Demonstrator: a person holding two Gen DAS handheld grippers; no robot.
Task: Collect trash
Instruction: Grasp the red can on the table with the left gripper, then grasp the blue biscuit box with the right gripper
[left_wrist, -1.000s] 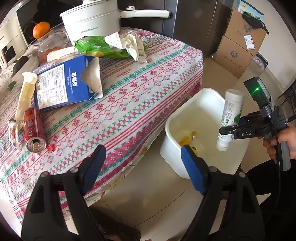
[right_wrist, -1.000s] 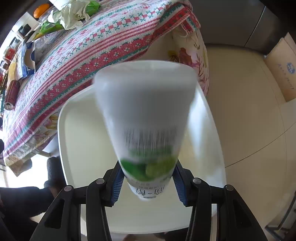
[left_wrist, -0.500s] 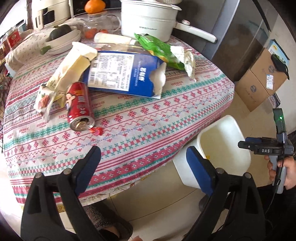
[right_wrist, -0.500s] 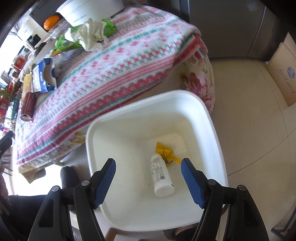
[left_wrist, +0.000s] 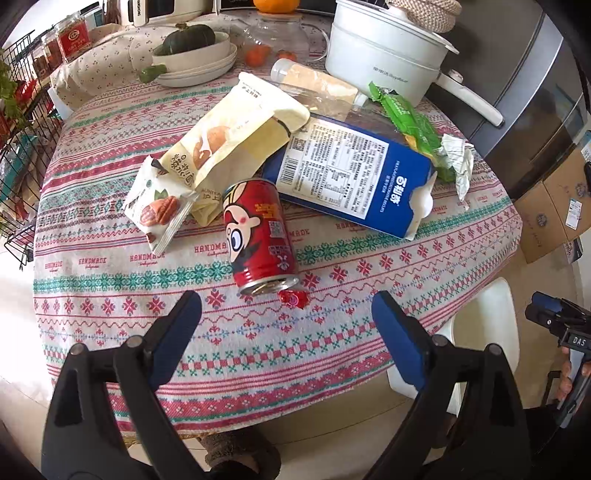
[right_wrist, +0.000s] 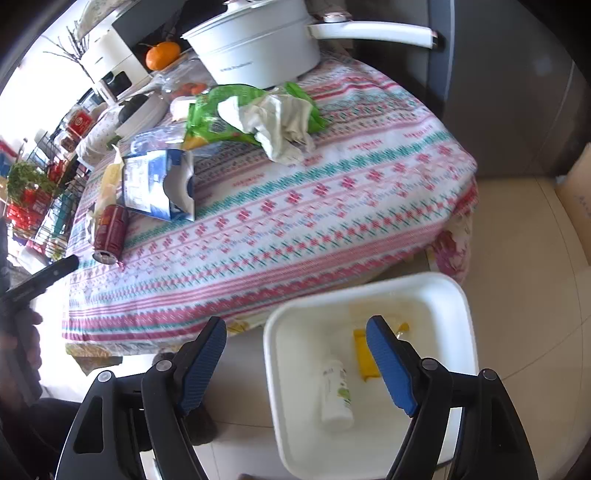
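1. The left gripper (left_wrist: 286, 312) is hovering released, jaws wide, just before the red can (left_wrist: 258, 236) lying on the tablecloth (left_wrist: 369, 332).
2. The right gripper (right_wrist: 295, 343) is hanging released and empty over the white bin (right_wrist: 369, 373), where a bottle (right_wrist: 335, 393) and, seemingly, a yellow wrapper (right_wrist: 364, 356) are lying.

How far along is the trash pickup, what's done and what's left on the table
Done: the white bottle and a yellow wrapper lie in the white bin. In hand: nothing; the left gripper and right gripper are both open. Left on the table: the red can, blue carton, snack bags, green wrapper and crumpled paper.
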